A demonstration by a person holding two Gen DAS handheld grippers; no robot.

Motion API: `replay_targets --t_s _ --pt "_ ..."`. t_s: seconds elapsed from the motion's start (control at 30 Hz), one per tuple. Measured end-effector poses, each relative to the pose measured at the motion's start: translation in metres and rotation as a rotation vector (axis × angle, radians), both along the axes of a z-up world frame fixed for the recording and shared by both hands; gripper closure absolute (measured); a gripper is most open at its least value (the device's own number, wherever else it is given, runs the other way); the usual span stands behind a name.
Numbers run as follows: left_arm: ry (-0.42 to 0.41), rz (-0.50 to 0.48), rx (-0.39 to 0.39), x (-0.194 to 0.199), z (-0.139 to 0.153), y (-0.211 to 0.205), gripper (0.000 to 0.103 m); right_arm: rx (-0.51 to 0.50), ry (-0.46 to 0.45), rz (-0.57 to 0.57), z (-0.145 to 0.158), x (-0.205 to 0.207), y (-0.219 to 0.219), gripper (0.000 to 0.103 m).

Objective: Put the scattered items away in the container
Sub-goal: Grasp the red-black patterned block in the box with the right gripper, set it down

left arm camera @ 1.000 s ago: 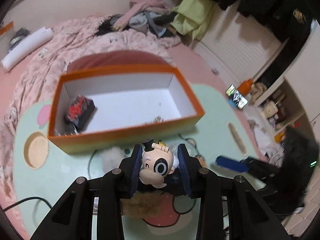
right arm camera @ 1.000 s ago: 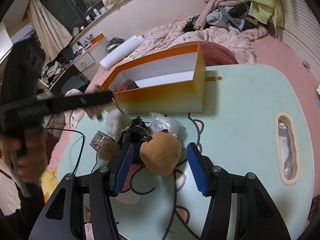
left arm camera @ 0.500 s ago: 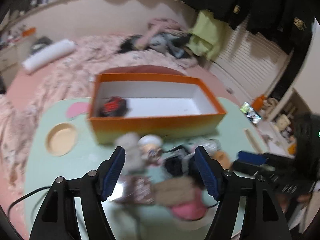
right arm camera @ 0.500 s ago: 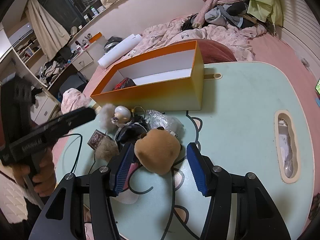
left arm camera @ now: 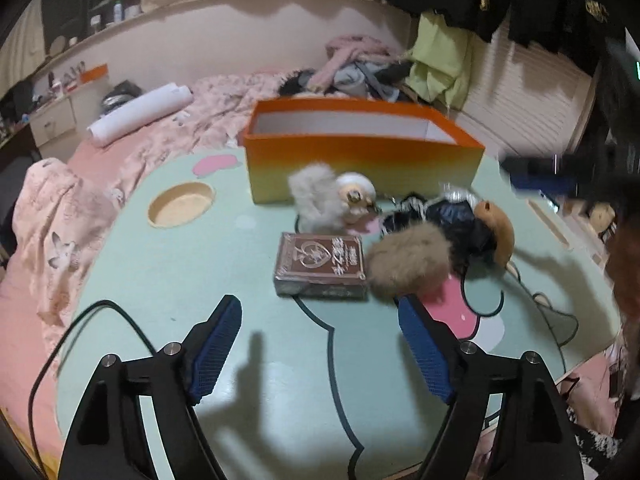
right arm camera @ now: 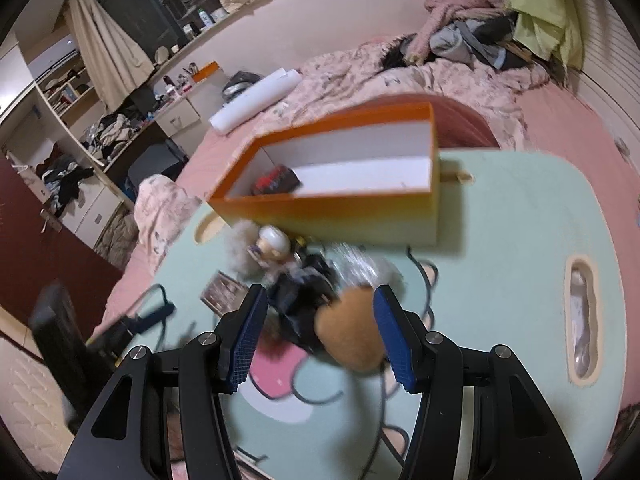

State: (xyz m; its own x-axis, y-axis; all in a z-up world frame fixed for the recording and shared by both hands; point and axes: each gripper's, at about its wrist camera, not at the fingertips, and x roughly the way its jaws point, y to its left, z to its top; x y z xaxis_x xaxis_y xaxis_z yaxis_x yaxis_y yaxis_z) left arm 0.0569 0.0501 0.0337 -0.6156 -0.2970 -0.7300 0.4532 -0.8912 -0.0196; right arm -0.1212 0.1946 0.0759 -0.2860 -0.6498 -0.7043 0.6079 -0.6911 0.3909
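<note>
An orange box [left arm camera: 360,160] with a white inside stands on the green table; in the right wrist view [right arm camera: 340,208] it holds a red-and-black item [right arm camera: 276,180]. In front of it lie a white fluffy figure [left arm camera: 332,200], a brown card box [left arm camera: 320,264], a tan pom-pom [left arm camera: 408,264], a black bundle [left arm camera: 460,224] and an orange-brown plush [left arm camera: 496,232]. My left gripper [left arm camera: 320,348] is open and empty, short of the card box. My right gripper [right arm camera: 320,336] is open, with the plush [right arm camera: 352,336] between its fingers.
A round cup recess [left arm camera: 180,204] sits at the table's left and a slot [right arm camera: 580,328] at its right. A black cable [left arm camera: 80,328] runs near the left gripper. A bed with pink bedding [left arm camera: 140,140] lies behind the table.
My left gripper let go of the figure, opened wide and pulled back from the box. The figure now lies on the table by the box. My right gripper moved closer around the plush.
</note>
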Motion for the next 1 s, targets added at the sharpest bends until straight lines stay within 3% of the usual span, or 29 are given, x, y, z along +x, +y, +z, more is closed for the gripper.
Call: replay_targets --t_s 0.1,0.13,0.23,0.33,0.57,0.83,1.0 --pt "-0.074 -0.004 0.018 -0.010 -0.014 0.000 0.022 -0.026 -0.040 0.018 0.012 -0.013 -0.018 0.047" --pt "-0.080 -0.001 -0.012 -0.011 -0.016 0.003 0.020 -0.031 -0.062 0.020 0.014 -0.020 -0.026 0.047" --pt "-0.078 -0.005 -0.007 -0.011 -0.016 0.003 0.014 -0.017 -0.158 0.008 0.015 -0.049 -0.058 0.047" --pt "-0.076 0.000 -0.009 -0.009 -0.017 0.005 0.012 0.019 -0.277 -0.004 0.005 -0.082 -0.101 0.047" --pt "-0.070 -0.002 -0.009 -0.008 -0.018 0.005 0.012 0.106 -0.394 -0.073 -0.028 -0.124 -0.174 0.047" --pt "-0.064 -0.006 -0.011 -0.006 -0.017 0.008 0.011 0.177 -0.461 -0.095 -0.062 -0.138 -0.211 0.047" --pt "-0.064 -0.005 -0.011 -0.006 -0.017 0.008 0.011 0.302 -0.321 -0.043 -0.053 -0.127 -0.220 0.042"
